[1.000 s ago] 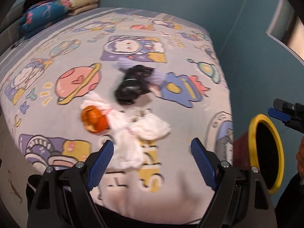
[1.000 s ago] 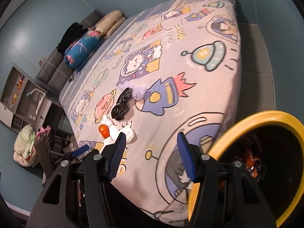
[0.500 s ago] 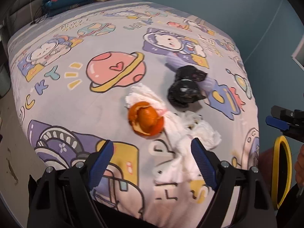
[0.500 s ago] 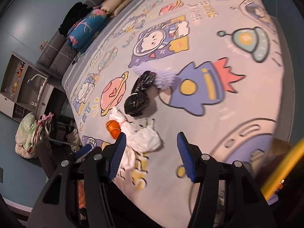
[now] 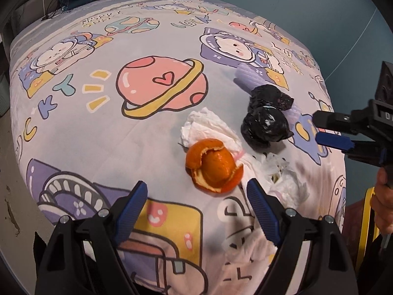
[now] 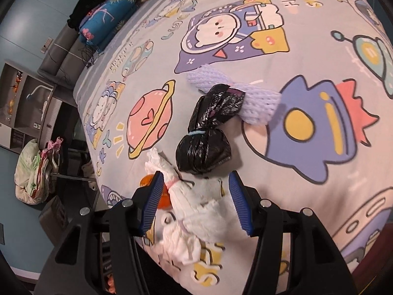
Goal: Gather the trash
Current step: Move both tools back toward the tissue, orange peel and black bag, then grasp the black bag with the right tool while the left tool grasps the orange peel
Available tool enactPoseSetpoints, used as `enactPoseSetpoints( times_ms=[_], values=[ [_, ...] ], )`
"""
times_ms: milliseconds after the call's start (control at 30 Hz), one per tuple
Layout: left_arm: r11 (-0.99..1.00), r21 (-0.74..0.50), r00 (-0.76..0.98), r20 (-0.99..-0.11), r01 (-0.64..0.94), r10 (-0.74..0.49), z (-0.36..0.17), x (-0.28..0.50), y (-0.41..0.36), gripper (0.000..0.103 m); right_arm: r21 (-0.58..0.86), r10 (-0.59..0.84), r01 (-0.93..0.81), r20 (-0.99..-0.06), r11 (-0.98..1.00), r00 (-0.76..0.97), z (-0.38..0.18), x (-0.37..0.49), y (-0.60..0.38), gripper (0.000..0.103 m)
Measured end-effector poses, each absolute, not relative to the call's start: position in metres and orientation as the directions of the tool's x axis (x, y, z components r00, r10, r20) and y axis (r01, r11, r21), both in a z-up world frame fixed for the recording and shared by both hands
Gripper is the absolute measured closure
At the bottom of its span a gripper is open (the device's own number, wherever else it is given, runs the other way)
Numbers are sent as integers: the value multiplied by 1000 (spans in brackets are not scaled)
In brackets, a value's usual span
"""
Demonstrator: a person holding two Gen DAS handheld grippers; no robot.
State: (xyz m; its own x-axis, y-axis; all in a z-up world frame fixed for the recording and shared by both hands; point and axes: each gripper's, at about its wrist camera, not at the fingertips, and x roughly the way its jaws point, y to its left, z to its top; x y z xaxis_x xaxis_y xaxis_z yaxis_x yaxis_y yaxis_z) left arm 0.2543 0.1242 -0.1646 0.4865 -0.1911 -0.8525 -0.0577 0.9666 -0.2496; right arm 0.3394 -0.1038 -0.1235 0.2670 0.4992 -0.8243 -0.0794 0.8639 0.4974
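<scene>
Trash lies on the cartoon bedsheet (image 5: 98,127): an orange peel (image 5: 213,166), crumpled white tissues (image 5: 208,127), a tied black plastic bag (image 5: 266,120) and a lilac foam net (image 5: 248,77). My left gripper (image 5: 197,207) is open, just short of the peel. My right gripper (image 6: 196,200) is open above the white tissues (image 6: 191,211), with the black bag (image 6: 208,137) and the foam net (image 6: 248,98) just beyond it. The peel (image 6: 162,196) shows partly behind its left finger. The right gripper also shows at the right edge of the left wrist view (image 5: 343,135).
A yellow-rimmed bin (image 5: 366,223) stands beside the bed at the right. Folded bedding (image 6: 108,17) lies at the head of the bed. Shelves (image 6: 27,103) and a bag of clothes (image 6: 32,172) stand on the floor at the left.
Both grippers have moved closer to the trash pile. The right gripper has swung away from the yellow bin to over the tissues. The left gripper has shifted toward the orange peel.
</scene>
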Motion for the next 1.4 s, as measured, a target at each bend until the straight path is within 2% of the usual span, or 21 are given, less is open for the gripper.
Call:
enactPoseSetpoints(
  times_ms=[167, 400, 433, 500, 700, 900, 1133, 1167, 1200, 1233, 1400],
  values=[
    [960, -273, 482, -851, -64, -210, -169, 261, 130, 31, 501, 501, -67, -828, 863, 251, -132, 351, -93, 50],
    [952, -300, 490, -839, -55, -236, -169, 268, 130, 32, 497, 494, -50, -838, 866, 231, -145, 364, -84, 53],
    [954, -297, 487, -840, -47, -238, -169, 270, 127, 34, 495, 492, -48, -841, 868, 227, -147, 366, -83, 57],
    [956, -291, 474, -847, -32, -242, -173, 274, 120, 44, 486, 483, -41, -849, 873, 216, -153, 370, -79, 58],
    [945, -327, 462, -841, -24, -280, -177, 279, 112, 63, 473, 473, -51, -859, 879, 197, -161, 375, -68, 67],
    [945, -325, 464, -841, -24, -278, -176, 277, 111, 70, 464, 463, -37, -870, 885, 173, -173, 377, -62, 76],
    [942, -336, 468, -836, -22, -288, -169, 263, 117, 73, 467, 467, -52, -859, 883, 209, -158, 367, -67, 84],
    [941, -337, 470, -834, -21, -288, -167, 261, 118, 76, 467, 468, -57, -857, 882, 215, -155, 365, -68, 85],
    [941, -339, 475, -831, -19, -290, -165, 258, 119, 96, 468, 469, -61, -855, 882, 221, -151, 362, -70, 86],
    [937, -348, 471, -829, -16, -300, -164, 257, 120, 103, 471, 473, -63, -852, 880, 225, -148, 360, -71, 86],
    [943, -332, 511, -813, -10, -280, -151, 242, 125, 103, 480, 484, -82, -840, 874, 245, -133, 346, -77, 86]
  ],
)
